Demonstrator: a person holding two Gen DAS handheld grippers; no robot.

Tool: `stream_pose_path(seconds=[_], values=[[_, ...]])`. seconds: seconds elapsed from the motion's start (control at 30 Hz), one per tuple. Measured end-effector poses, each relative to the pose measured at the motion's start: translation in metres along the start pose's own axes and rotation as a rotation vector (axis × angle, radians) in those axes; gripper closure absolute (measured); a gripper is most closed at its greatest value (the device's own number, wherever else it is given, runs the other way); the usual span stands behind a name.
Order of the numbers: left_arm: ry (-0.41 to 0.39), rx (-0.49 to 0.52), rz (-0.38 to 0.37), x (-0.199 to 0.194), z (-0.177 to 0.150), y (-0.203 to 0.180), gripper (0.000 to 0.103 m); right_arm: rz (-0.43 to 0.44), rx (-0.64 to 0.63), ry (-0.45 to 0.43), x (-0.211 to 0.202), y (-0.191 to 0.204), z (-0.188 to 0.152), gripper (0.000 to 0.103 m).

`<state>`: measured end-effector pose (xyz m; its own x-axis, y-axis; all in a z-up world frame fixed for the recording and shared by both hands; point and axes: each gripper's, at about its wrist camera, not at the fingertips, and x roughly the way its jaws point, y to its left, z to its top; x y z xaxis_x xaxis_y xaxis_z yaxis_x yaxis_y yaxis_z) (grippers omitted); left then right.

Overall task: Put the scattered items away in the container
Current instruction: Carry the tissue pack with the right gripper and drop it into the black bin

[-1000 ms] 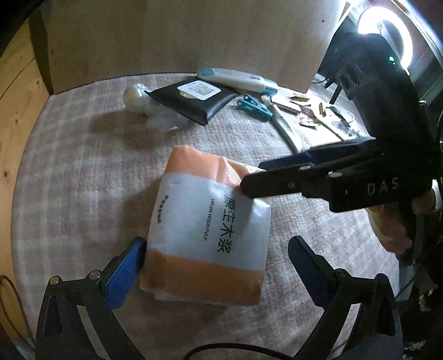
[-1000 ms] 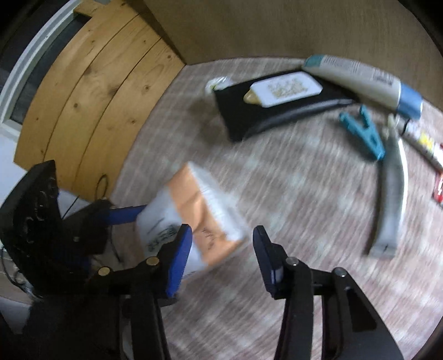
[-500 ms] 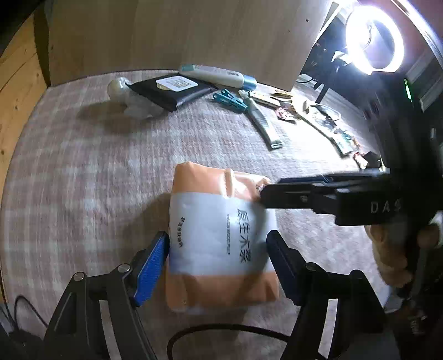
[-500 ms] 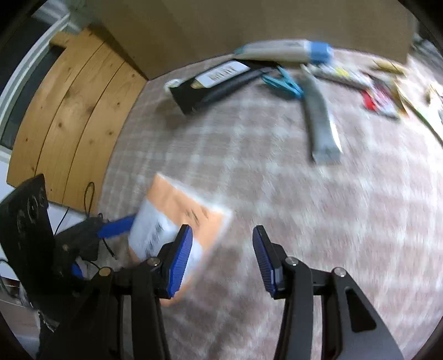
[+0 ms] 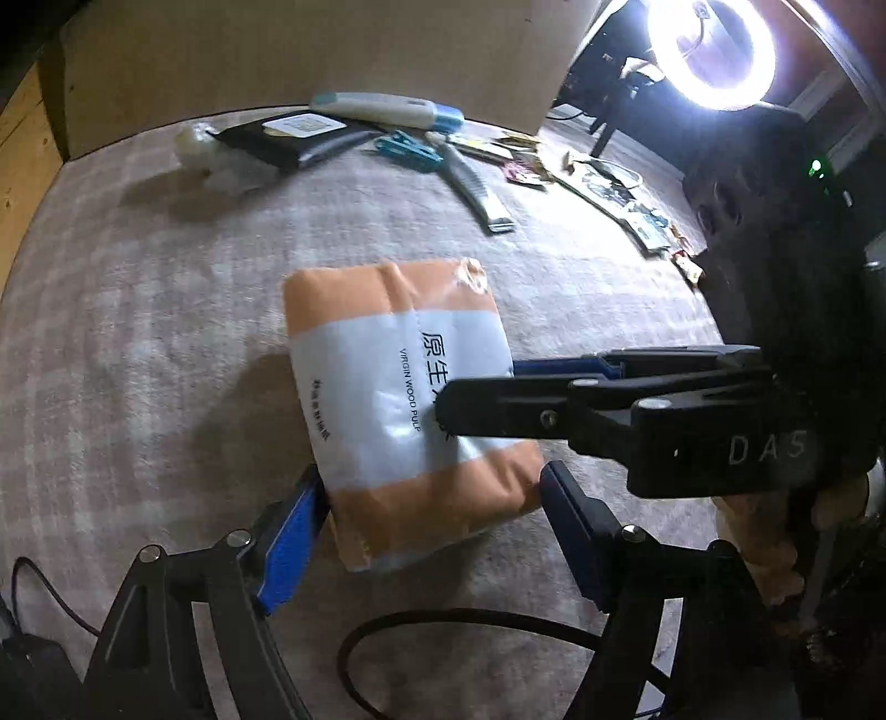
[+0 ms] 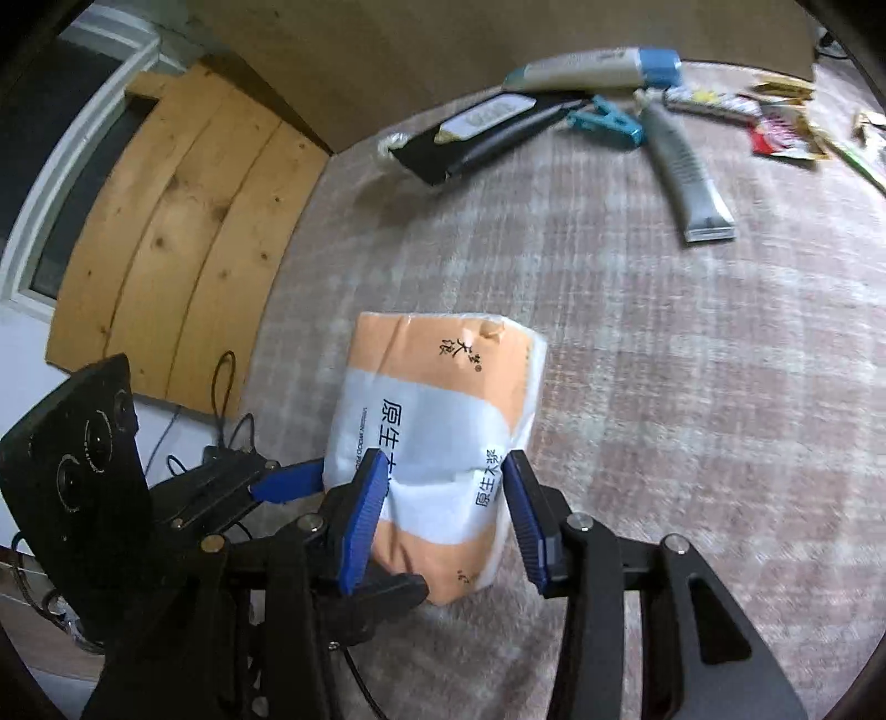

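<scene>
An orange and white tissue pack point(image 5: 398, 387) is held a little above the checked tablecloth, its shadow falling to its left. My left gripper point(image 5: 432, 515) has the pack's near end between its blue pads; both pads touch the pack's sides while the jaws are opening slightly. My right gripper point(image 6: 443, 509) is shut on the same pack point(image 6: 437, 421) across its thickness. In the left wrist view the right gripper point(image 5: 482, 387) reaches in from the right, one finger over the pack and one under it. No container is in view.
At the table's back lie a black wipes pack point(image 5: 288, 138), a white and blue tube point(image 5: 387, 108), a teal clip point(image 5: 407, 149), a grey tube point(image 5: 479, 188) and several sachets point(image 5: 609, 194). A brown board stands behind them. A ring light point(image 5: 711, 50) glows back right. A wooden panel point(image 6: 183, 232) is left.
My left jaws have closed from wide open onto the pack's sides. The right gripper swung round until the pack sat between its pads. The pack has come off the cloth and nearer.
</scene>
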<state>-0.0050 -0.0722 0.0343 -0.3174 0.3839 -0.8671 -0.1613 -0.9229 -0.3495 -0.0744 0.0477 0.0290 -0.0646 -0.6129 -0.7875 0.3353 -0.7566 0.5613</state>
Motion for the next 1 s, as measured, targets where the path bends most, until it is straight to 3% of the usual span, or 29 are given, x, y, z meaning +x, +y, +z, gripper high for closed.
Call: stream_pose_path(seconds=[0.23, 0.47, 0.6, 1.0], values=[[-0.060, 0.061, -0.002, -0.021, 0.010, -0.051, 0.029, 0.005, 0.000, -0.104, -0.057, -0.018, -0.005, 0.061], [-0.125, 0.152, -0.024, -0.011, 0.039, -0.147, 0.029, -0.007, 0.021, -0.216, -0.145, -0.073, -0.029, 0.061], [-0.131, 0.226, -0.066, 0.009, 0.047, -0.219, 0.029, -0.023, 0.075, -0.271, -0.207, -0.130, -0.051, 0.061], [-0.084, 0.479, -0.202, 0.109, 0.078, -0.458, 0.029, -0.186, 0.253, -0.472, -0.388, -0.313, -0.112, 0.061]])
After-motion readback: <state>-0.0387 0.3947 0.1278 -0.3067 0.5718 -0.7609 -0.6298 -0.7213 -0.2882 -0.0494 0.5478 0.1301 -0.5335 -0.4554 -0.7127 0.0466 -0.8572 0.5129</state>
